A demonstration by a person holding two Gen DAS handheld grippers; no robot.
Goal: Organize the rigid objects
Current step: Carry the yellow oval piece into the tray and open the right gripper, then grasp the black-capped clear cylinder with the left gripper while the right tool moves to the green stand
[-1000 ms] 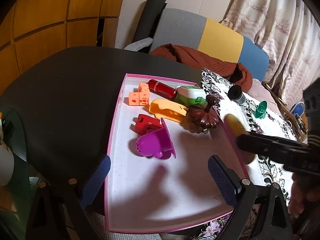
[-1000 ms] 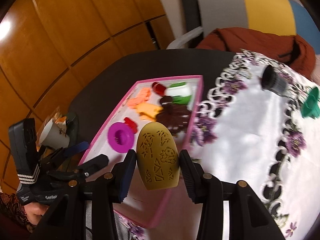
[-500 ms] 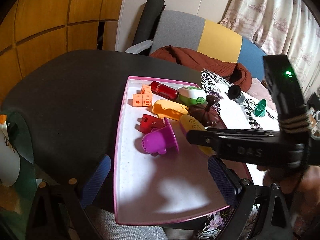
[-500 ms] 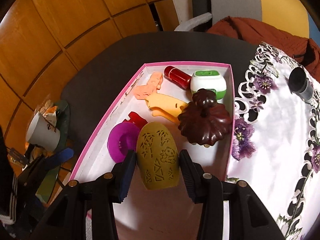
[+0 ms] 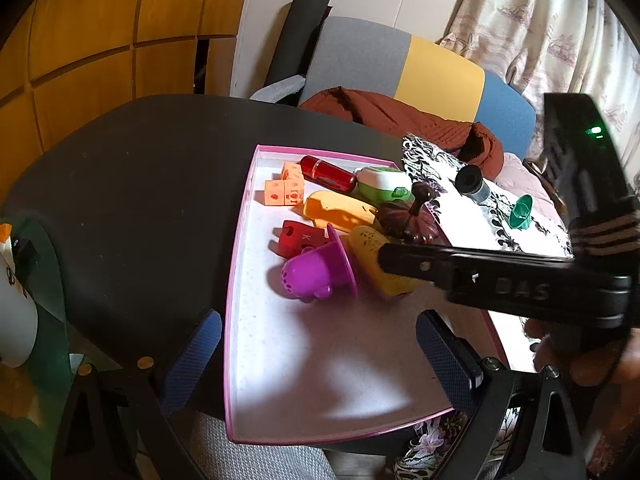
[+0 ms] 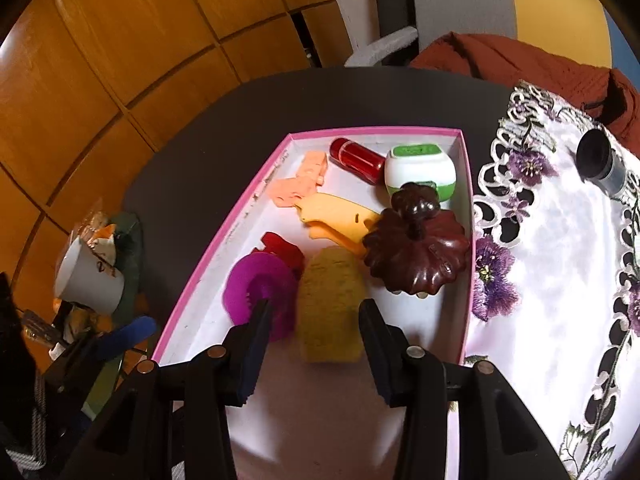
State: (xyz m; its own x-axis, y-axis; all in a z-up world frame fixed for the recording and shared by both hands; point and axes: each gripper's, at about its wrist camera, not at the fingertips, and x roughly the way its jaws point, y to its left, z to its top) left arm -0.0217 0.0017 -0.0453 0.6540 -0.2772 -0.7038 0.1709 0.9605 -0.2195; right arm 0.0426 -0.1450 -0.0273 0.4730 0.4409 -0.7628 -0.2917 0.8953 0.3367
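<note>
**Kid:** The left tongs (image 5: pixel 320 360), what are they doing?

**Friend:** They are spread wide and hold nothing. They tip down over the tray's (image 5: pixel 280 400) near edge, out of the way.

**Kid:** And the right tongs (image 6: pixel 313 312)?

**Friend:** They slant down around the yellow toy (image 6: pixel 328 300). It is mid-tray, between the purple cup (image 6: pixel 256 288) and the brown lid (image 6: pixel 416 248), so the toys sit together. I cannot tell if they squeeze it.

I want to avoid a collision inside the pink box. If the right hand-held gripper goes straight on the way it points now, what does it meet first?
Probably the yellow perforated piece, which sits between the fingers of the right hand-held gripper. Beyond it lies the orange-yellow toy. Depth is unclear.
</note>
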